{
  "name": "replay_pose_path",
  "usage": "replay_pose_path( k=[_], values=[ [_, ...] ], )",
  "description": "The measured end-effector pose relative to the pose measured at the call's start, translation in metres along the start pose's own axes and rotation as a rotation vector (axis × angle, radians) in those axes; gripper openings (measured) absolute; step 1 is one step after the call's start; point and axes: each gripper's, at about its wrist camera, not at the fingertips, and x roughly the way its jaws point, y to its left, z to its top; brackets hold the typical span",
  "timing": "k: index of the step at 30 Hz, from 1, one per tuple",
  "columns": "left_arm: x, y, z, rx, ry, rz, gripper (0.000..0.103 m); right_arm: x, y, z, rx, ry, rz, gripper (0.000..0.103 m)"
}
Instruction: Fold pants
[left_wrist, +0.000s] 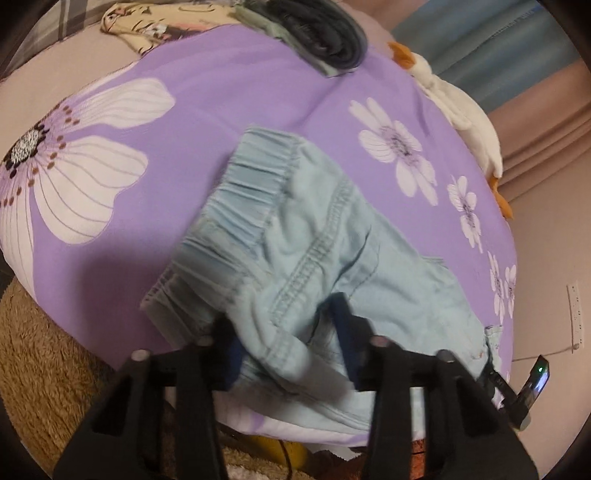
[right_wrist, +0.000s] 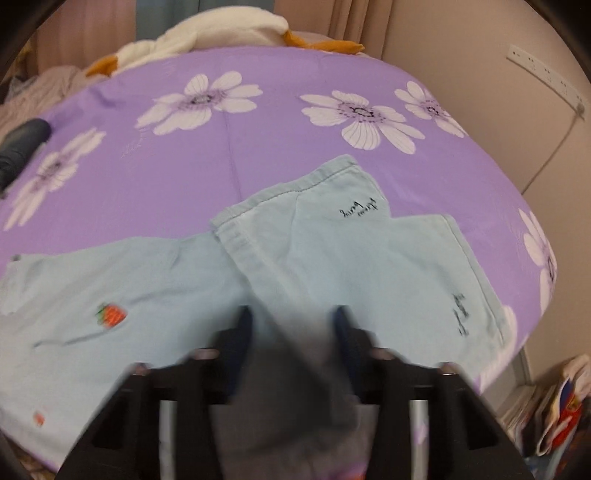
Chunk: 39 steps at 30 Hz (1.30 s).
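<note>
Denim in pale blue bunches between the fingers of the left gripper (left_wrist: 288, 343), which pinch the pants (left_wrist: 295, 258) just below the elastic waistband (left_wrist: 236, 206); the right gripper (right_wrist: 291, 332) has a blurred fold of the same cloth between its jaws, though whether they clamp it I cannot tell. Ahead of both, the legs lie on a purple flowered bedspread (right_wrist: 184, 166), with a white plush toy (right_wrist: 207, 33) at its far edge.

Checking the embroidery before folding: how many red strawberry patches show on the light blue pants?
2: one red strawberry patch on the light blue denim pants left of the tool, a smaller one near the lower-left edge. Others may be hidden.
</note>
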Motion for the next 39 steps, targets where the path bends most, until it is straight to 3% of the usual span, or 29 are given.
replay_pose_path(
  k=[1, 5, 9, 10, 13, 14, 18, 21, 25, 30, 32, 33, 34, 35, 39],
  values=[
    [0.002, 0.002, 0.001, 0.011, -0.002, 0.020, 0.020, 0.004, -0.001, 0.005, 0.008, -0.001, -0.005, 0.015],
    [-0.001, 0.009, 0.001, 0.018, -0.002, 0.015, 0.018, -0.018, -0.041, 0.019, 0.207, -0.094, 0.048, 0.013],
    [-0.001, 0.010, 0.000, 0.024, -0.002, 0.027, 0.018, -0.043, -0.098, 0.002, 0.414, -0.166, 0.067, 0.013],
    [-0.001, 0.009, 0.000, 0.030, -0.002, 0.030, 0.018, -0.044, -0.116, -0.009, 0.477, -0.165, 0.088, 0.013],
    [0.000, 0.011, 0.000, 0.027, 0.000, 0.025, 0.018, -0.041, -0.144, -0.035, 0.563, -0.148, -0.023, 0.013],
    [-0.001, 0.011, 0.000, 0.027, 0.001, 0.023, 0.018, -0.035, -0.155, -0.045, 0.593, -0.124, -0.020, 0.013],
    [-0.001, 0.011, 0.001, 0.023, 0.001, 0.021, 0.017, -0.011, -0.182, -0.071, 0.710, -0.051, 0.111, 0.009],
    [-0.002, 0.011, 0.001, 0.016, 0.001, 0.018, 0.018, -0.013, -0.187, -0.078, 0.752, -0.059, 0.168, 0.010],
    [-0.003, 0.012, 0.002, 0.007, 0.006, 0.007, 0.018, -0.023, -0.188, -0.071, 0.759, -0.096, 0.178, 0.011],
    [-0.006, 0.012, 0.002, 0.006, 0.003, 0.001, 0.015, -0.011, -0.191, -0.067, 0.771, -0.067, 0.187, 0.024],
    [-0.011, 0.010, 0.003, 0.014, -0.007, -0.001, 0.013, -0.004, -0.193, -0.067, 0.789, -0.048, 0.200, 0.024],
    [-0.015, 0.008, 0.004, 0.019, -0.013, -0.006, 0.012, -0.003, -0.193, -0.066, 0.782, -0.048, 0.204, 0.023],
    [-0.020, 0.007, 0.004, 0.021, -0.018, -0.017, 0.012, -0.004, -0.193, -0.065, 0.774, -0.053, 0.191, 0.007],
    [-0.024, 0.006, 0.004, 0.026, -0.019, -0.023, 0.012, -0.008, -0.193, -0.063, 0.766, -0.067, 0.179, 0.002],
    [-0.041, 0.003, 0.003, 0.048, -0.018, -0.045, 0.012, -0.032, -0.199, -0.064, 0.788, -0.135, 0.191, 0.002]
  ],
)
